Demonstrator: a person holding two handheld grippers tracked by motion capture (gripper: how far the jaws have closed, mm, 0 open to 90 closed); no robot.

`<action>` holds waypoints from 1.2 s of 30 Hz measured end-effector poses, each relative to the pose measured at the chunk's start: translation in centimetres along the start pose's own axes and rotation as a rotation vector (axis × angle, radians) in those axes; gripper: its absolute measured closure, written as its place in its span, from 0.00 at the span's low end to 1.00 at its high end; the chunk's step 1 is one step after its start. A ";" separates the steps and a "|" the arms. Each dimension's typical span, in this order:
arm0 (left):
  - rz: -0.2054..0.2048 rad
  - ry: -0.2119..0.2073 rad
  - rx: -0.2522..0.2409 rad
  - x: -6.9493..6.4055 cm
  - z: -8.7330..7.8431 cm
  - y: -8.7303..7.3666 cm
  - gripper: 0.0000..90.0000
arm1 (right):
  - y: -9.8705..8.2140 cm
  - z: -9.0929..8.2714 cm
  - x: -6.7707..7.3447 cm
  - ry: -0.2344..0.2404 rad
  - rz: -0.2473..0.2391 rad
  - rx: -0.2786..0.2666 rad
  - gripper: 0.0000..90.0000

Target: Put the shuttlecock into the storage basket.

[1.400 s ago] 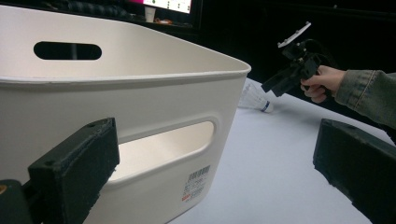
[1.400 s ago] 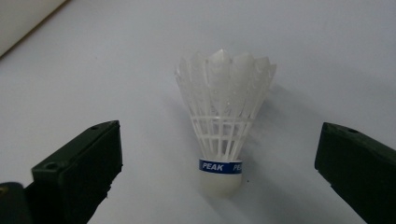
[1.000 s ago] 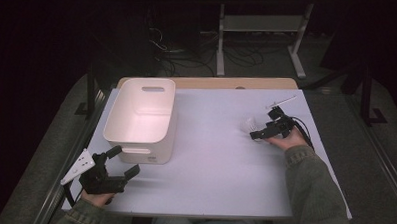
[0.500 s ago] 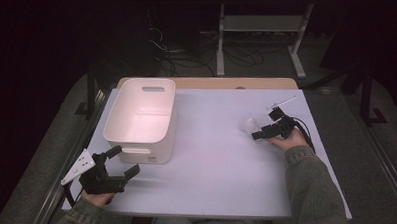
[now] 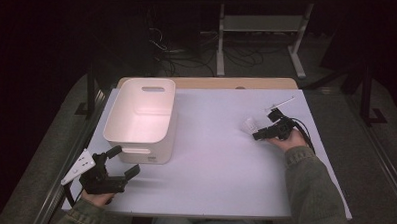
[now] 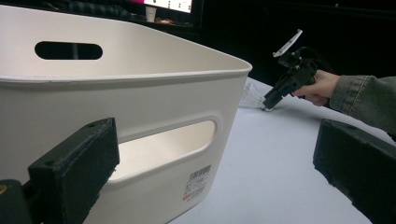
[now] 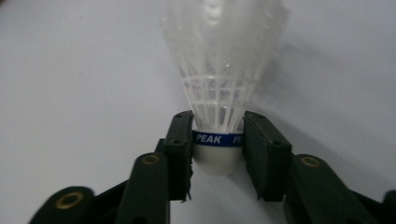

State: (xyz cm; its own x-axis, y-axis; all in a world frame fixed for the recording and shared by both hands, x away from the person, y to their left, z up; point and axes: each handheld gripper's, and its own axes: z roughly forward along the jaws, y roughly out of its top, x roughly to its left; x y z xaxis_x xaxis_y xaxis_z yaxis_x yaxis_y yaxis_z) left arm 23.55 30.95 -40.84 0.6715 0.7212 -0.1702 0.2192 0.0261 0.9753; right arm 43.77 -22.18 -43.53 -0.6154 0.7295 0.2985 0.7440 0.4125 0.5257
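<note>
- The right gripper (image 7: 218,154) has its two black jaws closed onto the base of a white shuttlecock (image 7: 219,84), one jaw on each side of the blue band that reads "PEAK" — the gap between them is no wider than the base.
- The rounded white cork end points back toward this gripper, below the band; the feathered skirt fans away from it, out past the jaw tips, over the white table (image 7: 70,70).
- In the high view the right gripper (image 5: 258,133) is held low over the table's right part, the shuttlecock (image 5: 249,125) at its tip, the person's right hand (image 5: 285,140) behind it.
- The left gripper (image 5: 118,162) stands wide open with nothing between its jaws — it is held at the near left corner of the table (image 5: 214,162).
- Just ahead of the left gripper's jaws stands a white plastic bin (image 6: 140,93), its handle cut-out and a barcode label (image 6: 197,182) facing them.
- From the left gripper's camera, the right gripper (image 6: 271,99) and the shuttlecock (image 6: 250,93) lie beyond the bin's right corner, well apart from the left jaws.
</note>
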 end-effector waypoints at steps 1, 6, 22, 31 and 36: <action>-0.002 0.001 0.000 0.0 0.0 0.0 0.00 | 0.0 0.0 0.0 -0.003 -0.003 -0.001 0.70; -0.001 0.002 0.000 0.0 0.0 0.0 0.00 | 0.0 -0.2 0.1 0.000 0.002 -0.010 0.71; 0.001 -0.001 0.002 0.0 0.1 0.0 0.00 | 0.2 -1.1 0.9 0.016 0.003 -0.030 0.71; 0.000 -0.001 0.003 0.0 0.1 0.0 0.00 | 0.4 -1.7 1.8 0.026 -0.014 -0.046 0.71; 0.005 0.002 0.014 0.0 0.1 0.0 0.00 | 0.6 -2.1 2.4 0.026 -0.023 -0.051 0.71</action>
State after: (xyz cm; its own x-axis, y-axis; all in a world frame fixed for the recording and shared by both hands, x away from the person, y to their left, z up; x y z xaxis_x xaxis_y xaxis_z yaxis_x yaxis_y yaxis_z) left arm 23.60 30.87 -40.88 0.6713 0.7225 -0.1651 0.2256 0.0130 0.9741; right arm 42.13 -21.33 -40.82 -0.6390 0.7058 0.3058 0.7156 0.3998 0.5727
